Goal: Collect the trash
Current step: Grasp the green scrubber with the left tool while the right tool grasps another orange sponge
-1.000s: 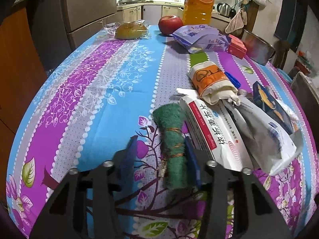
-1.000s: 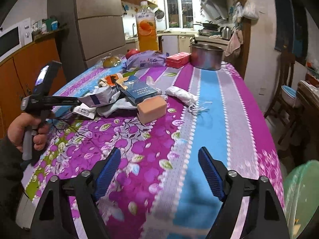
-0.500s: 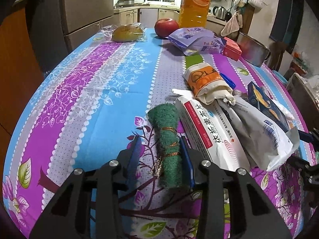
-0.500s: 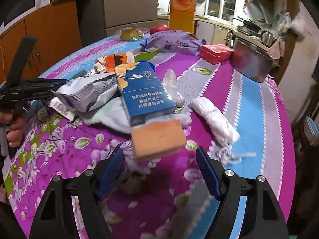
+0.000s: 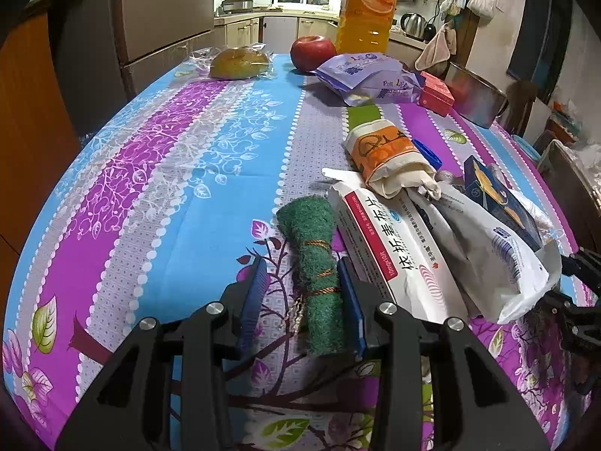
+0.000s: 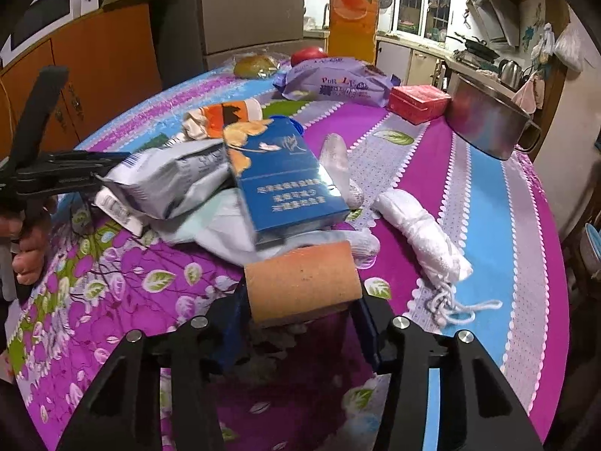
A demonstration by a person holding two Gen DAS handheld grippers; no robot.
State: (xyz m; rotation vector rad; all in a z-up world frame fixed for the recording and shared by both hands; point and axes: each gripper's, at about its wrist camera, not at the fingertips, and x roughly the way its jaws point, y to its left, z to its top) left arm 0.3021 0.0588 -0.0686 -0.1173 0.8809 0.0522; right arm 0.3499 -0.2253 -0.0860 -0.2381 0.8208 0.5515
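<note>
A rolled green scouring pad point(image 5: 315, 274) tied with string lies on the flowered tablecloth point(image 5: 169, 195), between the fingers of my left gripper point(image 5: 300, 300). Its jaws are closing: the right pad touches the roll, and a gap remains at the left pad. In the right wrist view an orange sponge point(image 6: 300, 282) sits between the fingers of my right gripper point(image 6: 300, 323), whose jaws are closing with both pads against the sponge's ends. Behind it lies a trash pile: a blue cigarette box point(image 6: 281, 176), a grey-white bag point(image 6: 172, 180) and an orange-and-white paper wrap point(image 6: 225, 116).
A white packet with a red stripe point(image 5: 390, 248) lies right of the scouring pad. A white cloth bundle with string point(image 6: 420, 233) lies right of the sponge. At the far end stand an apple point(image 5: 311, 52), a juice bottle point(image 5: 366, 3), wrapped bread point(image 5: 238, 62), a purple bag point(image 5: 372, 79), a red box point(image 5: 435, 94) and a metal pot point(image 5: 473, 97).
My right gripper swung in over the table to the orange sponge and its jaws narrowed onto it. The left gripper stayed put while its jaws narrowed around the green scouring pad.
</note>
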